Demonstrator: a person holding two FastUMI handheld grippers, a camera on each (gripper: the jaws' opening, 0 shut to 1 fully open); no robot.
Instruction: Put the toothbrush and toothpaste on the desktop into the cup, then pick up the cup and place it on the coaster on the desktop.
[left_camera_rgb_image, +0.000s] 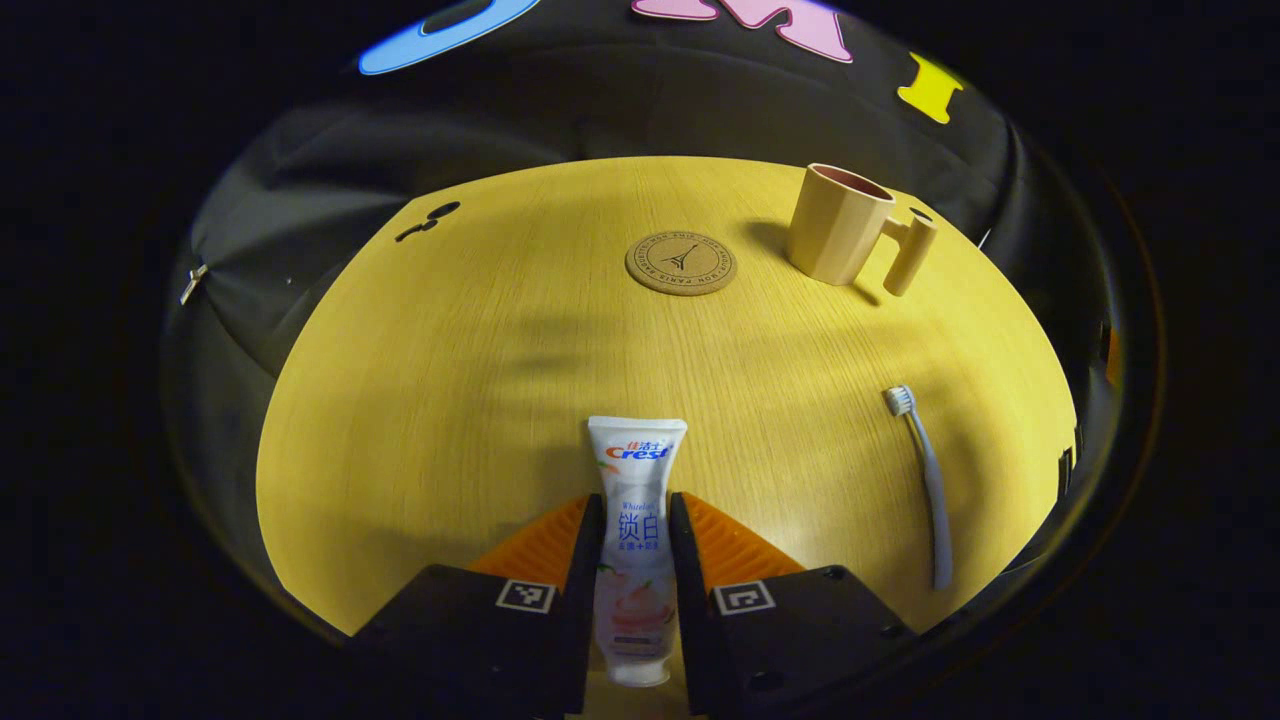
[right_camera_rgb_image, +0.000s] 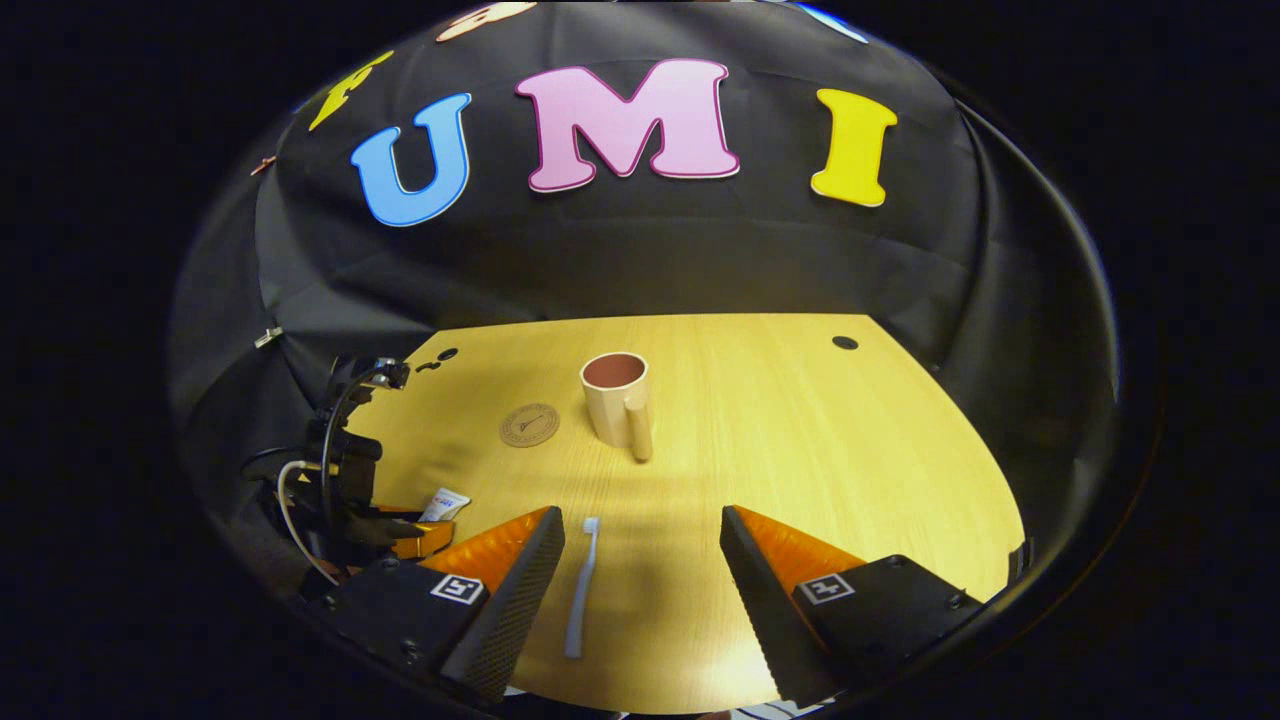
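Note:
A white toothpaste tube (left_camera_rgb_image: 636, 520) lies on the wooden desktop (left_camera_rgb_image: 450, 400) between the fingers of my left gripper (left_camera_rgb_image: 636, 515), which is shut on it. A grey toothbrush (left_camera_rgb_image: 925, 480) lies to its right. The beige cup (left_camera_rgb_image: 840, 225) with a handle stands upright at the far right, beside the round cork coaster (left_camera_rgb_image: 681, 263). In the right gripper view, my right gripper (right_camera_rgb_image: 640, 530) hangs open above the toothbrush (right_camera_rgb_image: 580, 590), which lies near its left finger. The cup (right_camera_rgb_image: 617, 400) and coaster (right_camera_rgb_image: 530, 424) lie farther off. The left gripper (right_camera_rgb_image: 400, 535) holds the toothpaste (right_camera_rgb_image: 445, 503) at the left.
The black cloth wall (right_camera_rgb_image: 640, 260) rises behind the desktop. Cable holes (right_camera_rgb_image: 845, 343) sit near the back edge of the desktop (right_camera_rgb_image: 800, 450). Open wood lies between the coaster and the toothpaste.

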